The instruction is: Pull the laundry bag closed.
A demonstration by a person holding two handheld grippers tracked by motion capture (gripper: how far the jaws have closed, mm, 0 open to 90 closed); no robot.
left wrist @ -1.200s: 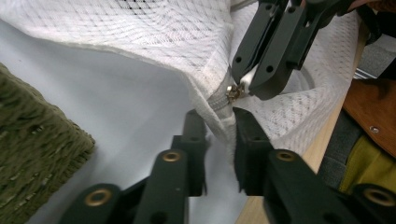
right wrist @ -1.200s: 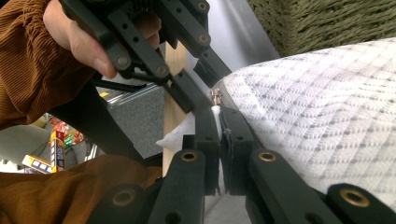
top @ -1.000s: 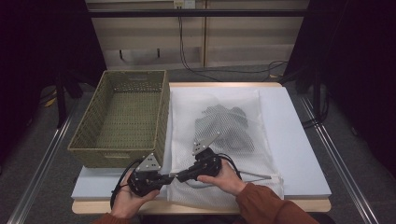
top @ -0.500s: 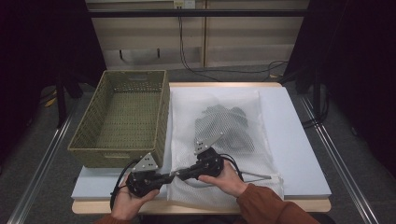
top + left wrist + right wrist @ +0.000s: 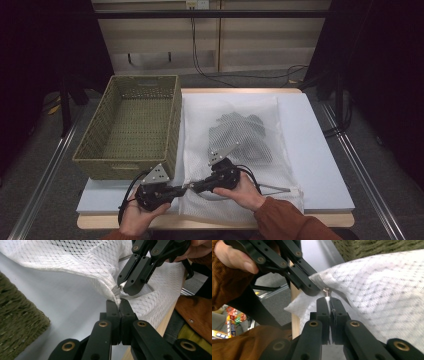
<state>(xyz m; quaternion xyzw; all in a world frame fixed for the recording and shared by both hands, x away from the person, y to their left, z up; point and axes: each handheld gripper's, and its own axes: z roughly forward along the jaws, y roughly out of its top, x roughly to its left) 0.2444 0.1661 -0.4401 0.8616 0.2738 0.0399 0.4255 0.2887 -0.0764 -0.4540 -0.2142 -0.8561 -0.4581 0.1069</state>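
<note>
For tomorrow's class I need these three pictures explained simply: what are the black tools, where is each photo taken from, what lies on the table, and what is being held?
The black tools are hand-held grippers with two jaws each; a person works one in each hand. One picture looks down from above the table; the other two come from cameras riding on each gripper, looking along its jaws.

On the table sit an empty woven basket and a white mesh bag with dark clothing inside.

The left gripper is shut on the bag's near corner. The right gripper is shut on a small white tab there, probably the zip pull. The two tips almost meet at that corner.
</note>
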